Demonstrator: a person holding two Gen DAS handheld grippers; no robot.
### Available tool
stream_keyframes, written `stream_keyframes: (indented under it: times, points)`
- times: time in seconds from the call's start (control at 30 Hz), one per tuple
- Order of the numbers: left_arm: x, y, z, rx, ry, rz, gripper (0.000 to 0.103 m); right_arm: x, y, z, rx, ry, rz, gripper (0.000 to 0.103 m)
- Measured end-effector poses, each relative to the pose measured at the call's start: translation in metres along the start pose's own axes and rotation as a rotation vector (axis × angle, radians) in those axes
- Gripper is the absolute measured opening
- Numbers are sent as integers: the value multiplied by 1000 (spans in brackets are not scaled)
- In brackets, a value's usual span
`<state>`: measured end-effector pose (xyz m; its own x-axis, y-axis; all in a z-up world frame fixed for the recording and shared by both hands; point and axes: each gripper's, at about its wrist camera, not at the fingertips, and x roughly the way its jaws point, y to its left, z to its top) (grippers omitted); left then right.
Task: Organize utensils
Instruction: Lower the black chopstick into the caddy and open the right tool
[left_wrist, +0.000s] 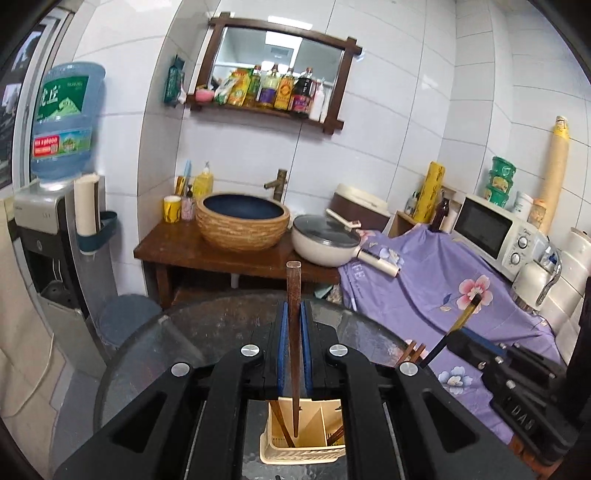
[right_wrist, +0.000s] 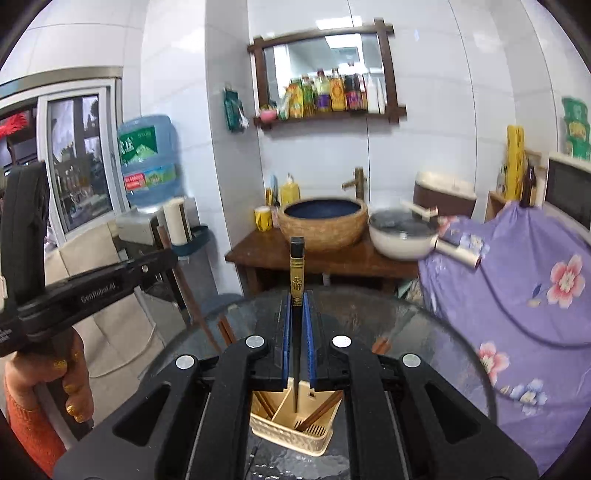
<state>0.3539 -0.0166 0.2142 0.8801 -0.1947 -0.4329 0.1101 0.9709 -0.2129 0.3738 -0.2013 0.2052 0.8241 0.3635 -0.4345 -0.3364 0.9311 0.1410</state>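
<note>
left gripper, nearest the lens: a brown chopstick is being clenched upright between its blue pads, tip hanging over the cream utensil basket on the round glass table. right gripper: a black chopstick with a gold band is being gripped likewise above the same basket, where more brown chopsticks are being kept.

Counts from my two hand-held grippers

I hold one brown chopstick and one black chopstick; one utensil basket sits below.
</note>
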Motion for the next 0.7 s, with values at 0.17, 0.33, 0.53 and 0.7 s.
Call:
stream_keyframes:
  times: [0.17, 0.33, 0.53, 0.7]
  points:
    - [21, 7, -29, -6, 66, -5, 7, 29, -7, -34, 15, 73, -2, 8]
    - [37, 12, -55, -5, 120, -5, 7, 41, -14, -53, 36, 100, -3, 8]
    - [50, 18, -72, -13, 160, 5, 7, 48, -18, -63, 39, 109, -34, 8]
    - [53, 21, -81, -12, 170, 8, 7, 50, -21, -72, 28, 115, -53, 8]
